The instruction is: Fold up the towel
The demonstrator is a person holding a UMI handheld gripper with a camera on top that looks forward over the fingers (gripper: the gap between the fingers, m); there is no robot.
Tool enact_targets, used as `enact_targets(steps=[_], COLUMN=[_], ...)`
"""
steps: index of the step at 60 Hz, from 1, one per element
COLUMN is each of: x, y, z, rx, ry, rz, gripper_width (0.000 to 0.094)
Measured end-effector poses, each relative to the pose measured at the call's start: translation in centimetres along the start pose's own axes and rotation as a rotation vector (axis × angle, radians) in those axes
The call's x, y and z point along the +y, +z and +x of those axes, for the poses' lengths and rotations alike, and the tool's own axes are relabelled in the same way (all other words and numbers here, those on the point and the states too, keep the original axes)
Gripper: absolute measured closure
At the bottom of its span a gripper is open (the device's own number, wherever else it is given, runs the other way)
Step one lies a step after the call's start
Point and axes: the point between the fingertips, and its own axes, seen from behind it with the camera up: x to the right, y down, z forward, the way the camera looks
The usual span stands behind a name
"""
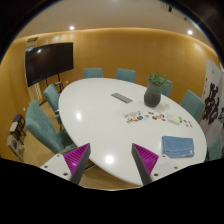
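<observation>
The gripper [111, 160] was held above the near edge of the table [100, 125], its two fingers spread wide apart with nothing between them. The magenta pads [76, 157] faced each other across bare white tabletop, gripping nothing.

The towel [178, 148], a blue folded cloth, lay on the table just beyond the finger on the towel's side and off to that side of it, close to the table's near edge. It was apart from the gripper, not touched by either finger, and lay flat on the surface.

Farther along the table from the towel, toward the middle, a scatter of small coloured items [150, 117] lay spread over the white top; what they were could not be told. Beyond these stood a potted plant [154, 91] in a dark pot, upright, near the table's far edge. Beside the plant, toward the table's centre, a flat grey object [121, 98] lay on the surface.

Teal chairs [45, 125] ringed the table, some tucked close against its edge. Behind the table's far side rose a wood-panelled wall [120, 50], and on it, well away from the plant, hung a dark screen [48, 60].
</observation>
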Motion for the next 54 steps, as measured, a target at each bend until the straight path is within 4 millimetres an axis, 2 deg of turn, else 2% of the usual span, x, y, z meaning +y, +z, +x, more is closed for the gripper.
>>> enact_targets(steps=[5, 6, 14, 15, 21, 26, 28, 32, 36, 42, 49, 54], x=[0.6, 1.2, 3.3, 2.9, 5.6, 7.6, 8.6, 9.7, 9.8, 10.2, 11.4, 12.5], y=[0.2, 0.8, 1.9, 1.5, 2.4, 3.5, 4.6, 6.8, 9.2, 14.8, 21.0, 25.1], z=[0.4, 1.0, 3.0, 3.0, 6.6, 10.9, 12.6, 17.2, 22.4, 28.9, 34.3, 36.9], rx=[0.009, 0.011, 0.018, 0.022, 0.056, 0.094, 0.117, 0.166, 0.212, 0.254, 0.262, 0.265], ry=[0.010, 0.012, 0.034, 0.038, 0.057, 0.084, 0.092, 0.099, 0.093, 0.082, 0.082, 0.080], rz=[-0.013, -0.010, -0.025, -0.032, -0.032, -0.049, -0.052, -0.049, -0.038, -0.018, -0.038, -0.060], gripper_width=[0.0065, 0.0063, 0.0067, 0.0066, 0.0064, 0.0064, 0.0066, 0.0067, 0.0064, 0.0065, 0.0066, 0.0068])
